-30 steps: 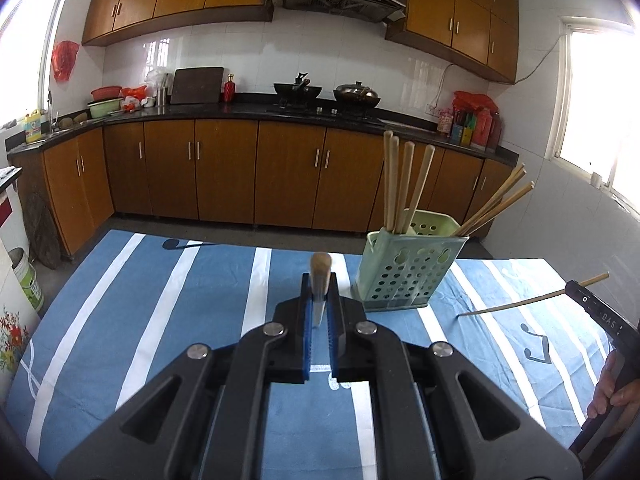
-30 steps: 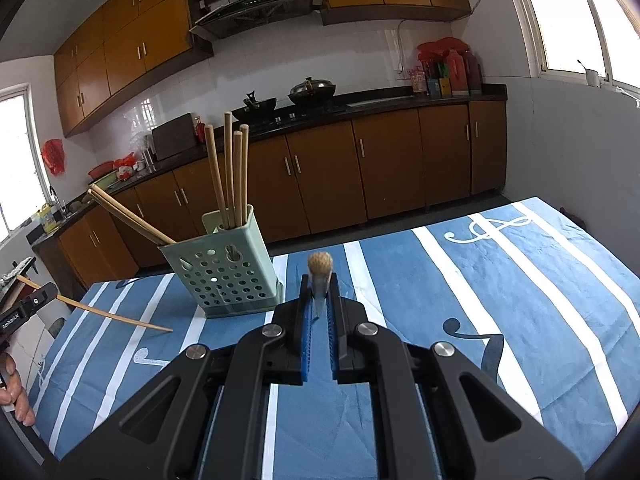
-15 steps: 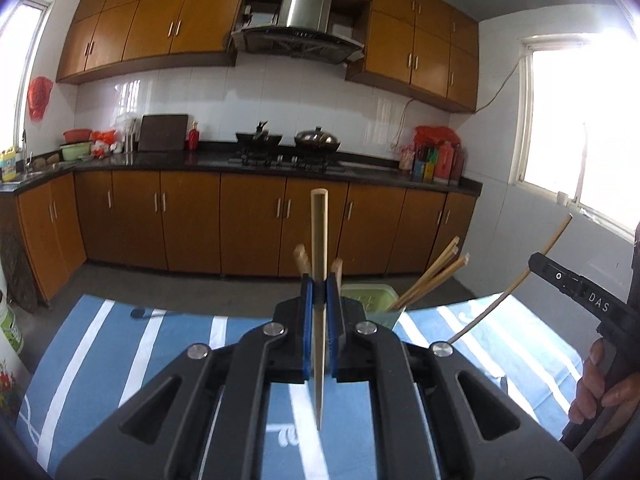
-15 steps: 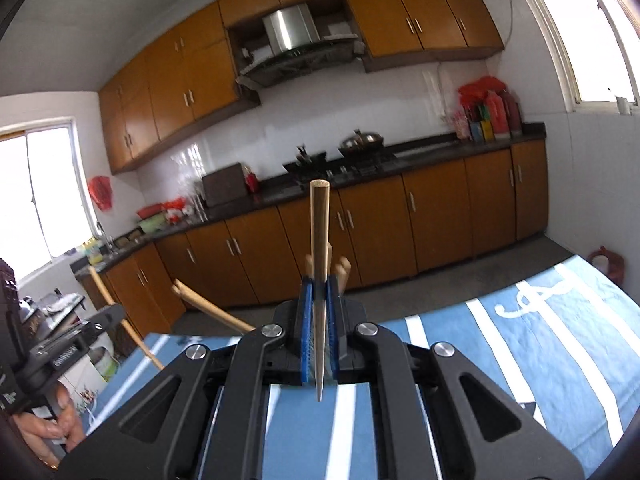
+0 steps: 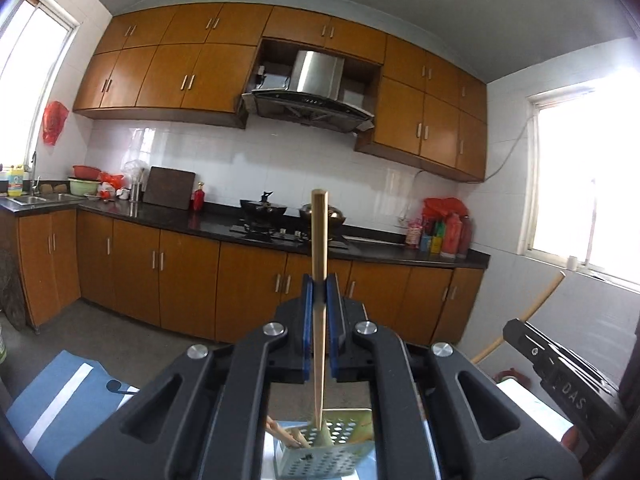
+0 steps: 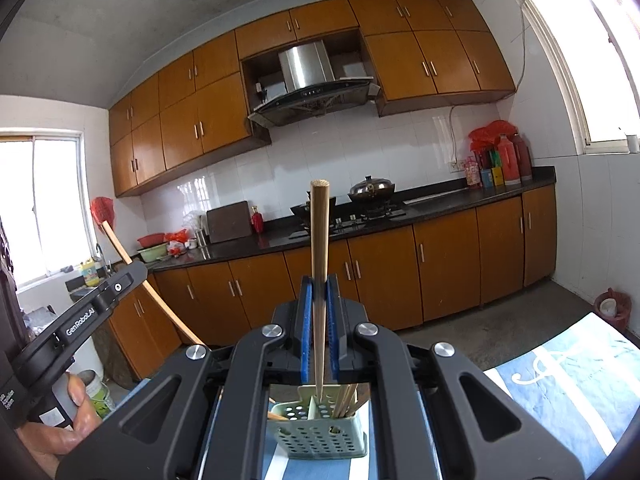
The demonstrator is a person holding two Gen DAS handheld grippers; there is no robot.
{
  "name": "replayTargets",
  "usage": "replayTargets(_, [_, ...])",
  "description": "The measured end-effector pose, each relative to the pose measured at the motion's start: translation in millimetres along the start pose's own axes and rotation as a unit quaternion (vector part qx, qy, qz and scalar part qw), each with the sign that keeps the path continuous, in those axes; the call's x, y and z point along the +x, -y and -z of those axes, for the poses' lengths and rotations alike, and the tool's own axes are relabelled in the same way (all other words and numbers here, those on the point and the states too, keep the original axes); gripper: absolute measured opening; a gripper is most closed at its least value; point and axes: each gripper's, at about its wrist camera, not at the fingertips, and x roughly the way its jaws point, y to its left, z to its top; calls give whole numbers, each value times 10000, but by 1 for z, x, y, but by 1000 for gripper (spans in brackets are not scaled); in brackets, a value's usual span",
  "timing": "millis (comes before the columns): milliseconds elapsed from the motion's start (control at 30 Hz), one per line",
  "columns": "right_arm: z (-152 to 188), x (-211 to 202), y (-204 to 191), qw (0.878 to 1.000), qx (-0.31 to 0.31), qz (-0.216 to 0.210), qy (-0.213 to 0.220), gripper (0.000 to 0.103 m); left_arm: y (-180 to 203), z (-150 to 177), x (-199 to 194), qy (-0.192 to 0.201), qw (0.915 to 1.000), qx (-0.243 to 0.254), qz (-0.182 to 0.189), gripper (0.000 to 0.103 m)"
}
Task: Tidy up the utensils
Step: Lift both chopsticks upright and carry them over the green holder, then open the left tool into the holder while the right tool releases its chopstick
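Observation:
My left gripper point(image 5: 319, 284) is shut on a wooden chopstick point(image 5: 319, 264) that stands upright, its thin tip hanging just over the pale green perforated utensil holder point(image 5: 332, 450) below. My right gripper point(image 6: 319, 284) is shut on a second upright chopstick point(image 6: 319, 248), whose tip hangs over the same holder point(image 6: 316, 436), which has several chopsticks inside. Each gripper shows at the edge of the other's view: the right one point(image 5: 560, 376) with its chopstick slanting up, the left one point(image 6: 92, 312) held by a hand point(image 6: 68, 428).
The holder stands on a blue and white striped tablecloth point(image 6: 560, 392). Beyond the table runs a kitchen counter point(image 5: 224, 232) with a stove, pots and bottles over brown cabinets. A red-rimmed bucket point(image 6: 612, 308) sits on the floor at the right.
Both grippers have risen with their chopsticks and tilted up, so the chopsticks now stand upright. The holder has dropped from mid-view to the bottom edge of both views.

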Motion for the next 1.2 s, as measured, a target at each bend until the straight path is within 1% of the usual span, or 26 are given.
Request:
replayTargets(100, [9,17,1,9998,-5,42,-169,8,-6,9,14,-74,9999,-90,-66,7])
replayTargets(167, [14,27,2,9996,-13,56,-278,8,-9,16,23,-120,9998,-168,-33,7])
replayTargets(300, [26,41,1,9989,-72,30,-454,8,-10,24,33,-148,9998,-132,-22,7])
replayTargets(500, [37,49,-2,9981,-102,-9,-613,8,-17,34,41,-241,9996,-137,-36,8])
replayTargets(700, [42,50,-3,9972,-56,-60,-749,8,-21,38,46,-364,9992,-138,-26,8])
replayTargets(767, [41,50,-2,9971,-15,-86,-759,8,-22,39,47,-389,9991,-172,-12,10])
replayTargets(833, [37,49,-2,9971,5,-69,-758,9,-22,38,47,-406,9990,-198,-9,22])
replayTargets(900, [34,46,-2,9972,11,-58,-748,10,-23,36,43,-377,9991,-216,-16,27])
replayTargets(1000, [30,38,-2,9976,6,-28,-686,10,-25,32,37,-346,9991,-242,-22,29])
replayTargets(1133, [23,25,-1,9984,-6,3,-566,10,-29,25,19,-253,9992,-299,-33,37])
replayTargets(1167, [20,20,0,9986,-19,13,-529,12,-31,23,13,-226,9993,-300,-46,38])
replayTargets(1200, [19,16,0,9988,-30,32,-493,18,-32,22,9,-213,9993,-297,-55,40])
